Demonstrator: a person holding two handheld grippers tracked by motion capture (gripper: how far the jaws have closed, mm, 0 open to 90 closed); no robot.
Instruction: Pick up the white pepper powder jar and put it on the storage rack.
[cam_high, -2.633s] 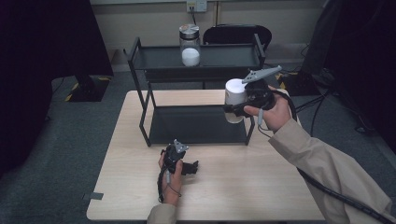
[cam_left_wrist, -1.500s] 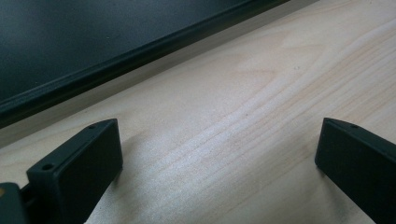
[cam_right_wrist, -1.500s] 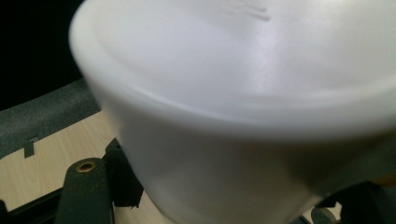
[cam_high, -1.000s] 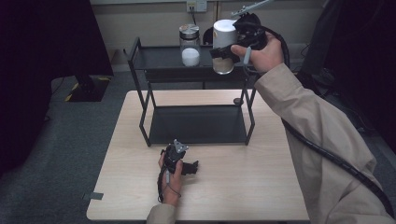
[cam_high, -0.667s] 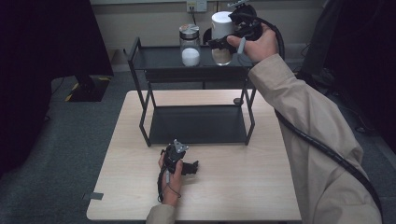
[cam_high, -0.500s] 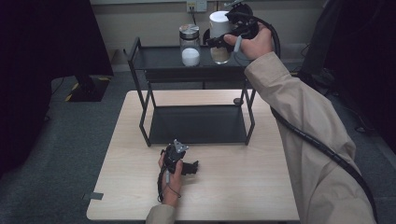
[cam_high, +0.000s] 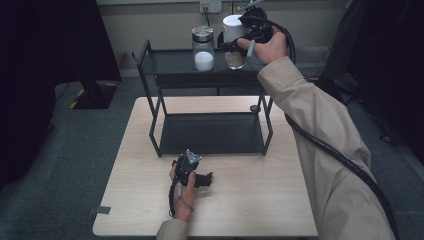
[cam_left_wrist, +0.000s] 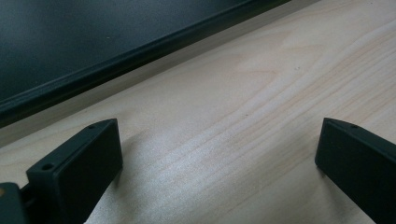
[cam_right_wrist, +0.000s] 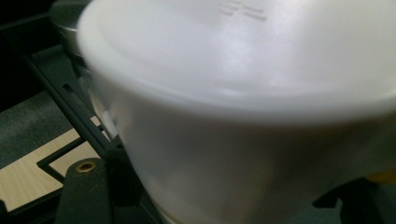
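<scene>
Dim room, dark edges, blurred close-up

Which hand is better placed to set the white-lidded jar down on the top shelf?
The right: its tongs already hold the jar at the top shelf. The left tongs rest open on the table.

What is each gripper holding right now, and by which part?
The right gripper holds the white-lidded jar by its side, just below the lid, at the rack's top shelf. The left gripper holds nothing, jaws open.
</scene>
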